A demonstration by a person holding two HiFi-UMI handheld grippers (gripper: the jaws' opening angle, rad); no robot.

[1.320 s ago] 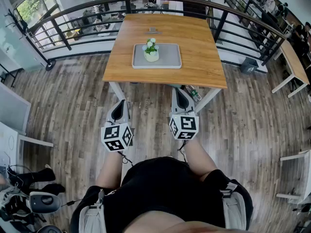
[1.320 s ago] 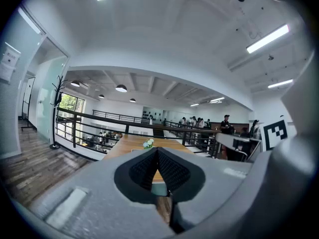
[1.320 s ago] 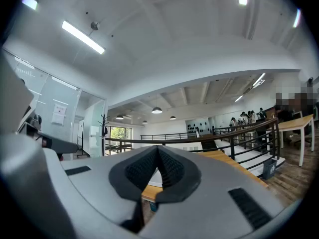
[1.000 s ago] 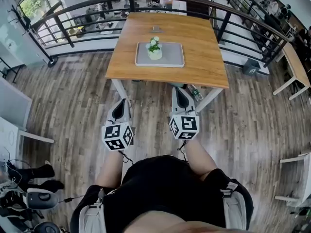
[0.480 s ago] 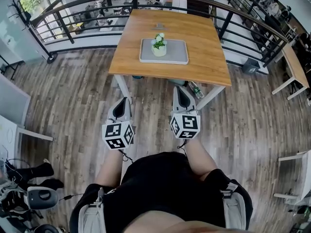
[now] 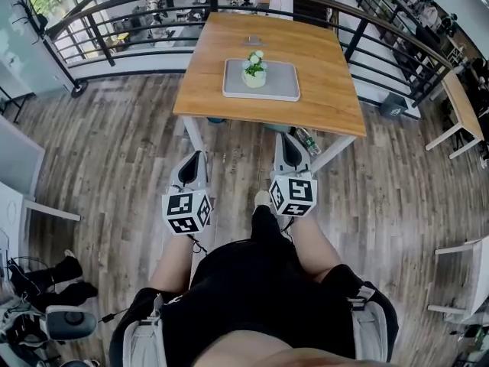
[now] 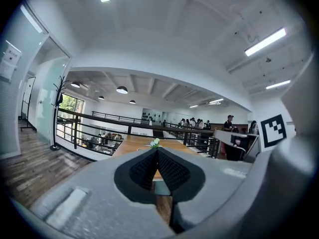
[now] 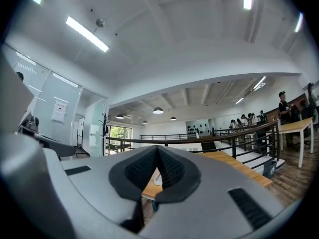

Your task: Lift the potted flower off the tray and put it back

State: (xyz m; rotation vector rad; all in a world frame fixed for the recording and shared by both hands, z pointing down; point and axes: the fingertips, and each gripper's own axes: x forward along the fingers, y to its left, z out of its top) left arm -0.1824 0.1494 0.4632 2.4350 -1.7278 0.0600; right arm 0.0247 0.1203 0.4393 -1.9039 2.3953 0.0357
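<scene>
Currently: one potted flower (image 6: 254,66), one tray (image 6: 281,83), one table (image 6: 325,60).

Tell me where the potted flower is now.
Head view, top centre: the potted flower stands on the left part of the grey tray on the wooden table.

Wood plank floor (image 6: 114,151) all round, and a light wooden table (image 6: 321,90) standing right against the curved dark railing (image 6: 353,43). A small grey object (image 6: 254,41) lies near the table's far edge. Under its right corner, a green bottle (image 6: 308,140) on the floor. Beyond the railing there's a dark bin (image 6: 394,104), and a narrow side table (image 6: 458,102) just past it. People (image 7: 229,123) gather in the background, a coat stand (image 7: 56,108) by the window, strip lights (image 7: 265,42) glowing overhead.
</scene>
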